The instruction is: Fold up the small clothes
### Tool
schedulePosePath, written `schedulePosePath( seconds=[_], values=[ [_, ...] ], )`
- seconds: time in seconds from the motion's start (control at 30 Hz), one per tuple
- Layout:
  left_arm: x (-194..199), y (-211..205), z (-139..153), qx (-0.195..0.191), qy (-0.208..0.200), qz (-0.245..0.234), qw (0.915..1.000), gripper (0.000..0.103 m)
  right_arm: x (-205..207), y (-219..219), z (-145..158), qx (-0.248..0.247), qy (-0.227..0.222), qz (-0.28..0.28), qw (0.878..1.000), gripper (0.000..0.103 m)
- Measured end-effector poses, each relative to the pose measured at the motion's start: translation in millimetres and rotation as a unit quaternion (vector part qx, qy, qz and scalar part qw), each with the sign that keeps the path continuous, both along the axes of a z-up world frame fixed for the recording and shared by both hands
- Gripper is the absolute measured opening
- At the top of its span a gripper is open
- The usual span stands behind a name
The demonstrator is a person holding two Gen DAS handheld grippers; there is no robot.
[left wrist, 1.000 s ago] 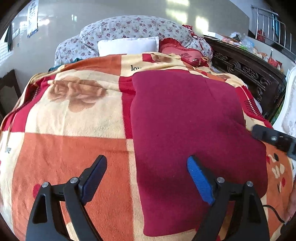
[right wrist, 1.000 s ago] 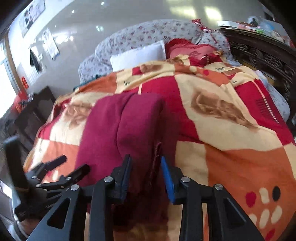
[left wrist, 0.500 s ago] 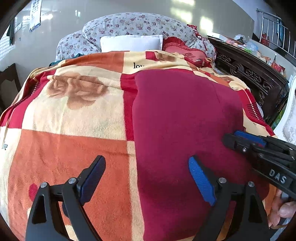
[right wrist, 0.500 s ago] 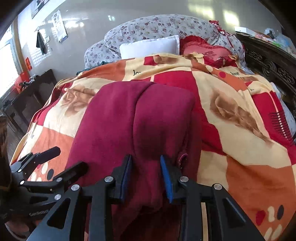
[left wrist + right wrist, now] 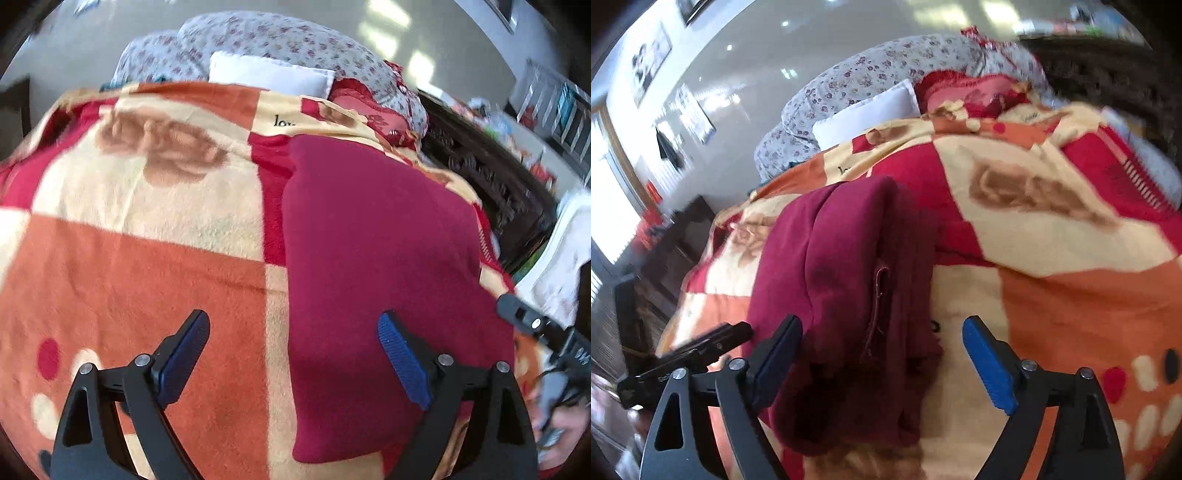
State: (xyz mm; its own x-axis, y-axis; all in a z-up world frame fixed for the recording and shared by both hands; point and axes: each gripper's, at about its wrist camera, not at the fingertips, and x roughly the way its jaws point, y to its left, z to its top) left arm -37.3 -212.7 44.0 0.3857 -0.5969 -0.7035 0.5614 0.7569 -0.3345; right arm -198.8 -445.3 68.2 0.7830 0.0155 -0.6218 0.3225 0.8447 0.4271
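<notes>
Garment (image 5: 846, 280) shows its seam only in right view; right hand-held gripper (image 5: 882, 362) is opening around it, left hand-held gripper (image 5: 291, 354) gapes empty.

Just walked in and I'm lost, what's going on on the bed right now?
A person is folding a maroon garment on a patterned blanket with a handheld gripper in each hand. The garment lies folded over on the blanket. The right gripper is opening, the garment's near edge between its fingers but not pinched. The left gripper is open over the garment's left edge, holding nothing.
</notes>
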Motion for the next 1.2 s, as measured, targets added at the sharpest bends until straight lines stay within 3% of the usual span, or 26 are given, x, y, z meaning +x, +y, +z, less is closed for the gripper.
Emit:
schedulePosePath(
  seconds=[0.27,0.3,0.33,0.37,0.4,0.5,0.7,0.8,0.87,0.97,1.03,1.07,1.2],
  values=[
    [20,-20,-24,-0.049,0.061,-0.024,0.9966,0.092,38,-18,-33,0.096,-0.012,0.027,0.995,0.093],
    [21,-24,-27,-0.052,0.069,-0.031,0.9958,0.092,40,-18,-32,0.097,-0.014,0.03,0.995,0.082],
    [20,-27,-27,-0.053,0.073,-0.038,0.9952,0.088,43,-14,-29,0.081,-0.002,0.035,0.996,0.072],
    [19,-30,-26,-0.059,0.079,-0.053,0.9937,0.069,44,-11,-27,0.067,0.004,0.035,0.997,0.067],
    [18,-32,-24,-0.065,0.083,-0.066,0.9922,0.06,44,-5,-22,0.055,0.007,0.038,0.998,0.06],
    [5,-29,-5,-0.049,0.053,-0.075,0.9945,0.047,37,6,-5,0.033,0.007,0.048,0.998,0.05],
    [-33,24,39,-0.031,0.02,-0.081,0.9961,0.046,11,53,28,0.042,-0.003,0.097,0.994,0.049],
    [-53,67,47,-0.012,0.019,-0.075,0.997,0.046,-8,91,29,0.058,0.0,0.133,0.989,0.049],
    [-68,94,41,0.005,0.03,-0.064,0.9975,0.047,-16,112,23,0.063,0.009,0.148,0.987,0.05],
    [-90,122,14,0.043,0.043,-0.041,0.9973,0.047,-21,144,-6,0.072,0.057,0.167,0.982,0.057],
    [-100,130,-5,0.075,0.04,-0.034,0.9958,0.051,-22,158,-24,0.042,0.106,0.173,0.978,0.061],
    [-104,137,-8,0.073,0.025,-0.026,0.9967,0.055,-27,159,-20,0.028,0.1,0.167,0.981,0.061],
    [-116,150,15,0.077,-0.037,0.008,0.9963,0.056,-49,152,17,0.009,0.035,0.134,0.99,0.061]
  ],
)
